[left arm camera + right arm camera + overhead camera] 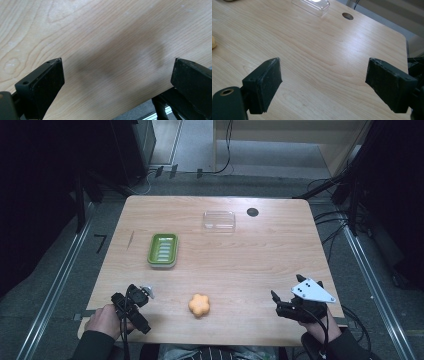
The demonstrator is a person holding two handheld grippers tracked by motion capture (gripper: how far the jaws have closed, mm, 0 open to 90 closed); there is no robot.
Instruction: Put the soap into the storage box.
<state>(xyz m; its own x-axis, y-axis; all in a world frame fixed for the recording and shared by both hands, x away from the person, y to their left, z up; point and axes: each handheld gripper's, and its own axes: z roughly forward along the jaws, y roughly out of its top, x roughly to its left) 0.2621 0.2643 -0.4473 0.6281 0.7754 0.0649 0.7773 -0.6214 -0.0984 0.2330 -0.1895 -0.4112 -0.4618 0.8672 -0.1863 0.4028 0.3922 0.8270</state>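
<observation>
Orange flower-shaped soap on table: left gripper just left, right gripper right; both jaws wide, empty.

My left gripper: black body, small grey metal piece at its top, black cable looping back over the hand. Right gripper: black, topped by a grey three-cornered plate with dark dots, cable trailing toward the lower right of the frame. Fingers are blocky black pads, textured faces, scuffed edges, screw holes alongside. Both sleeves dark.
</observation>
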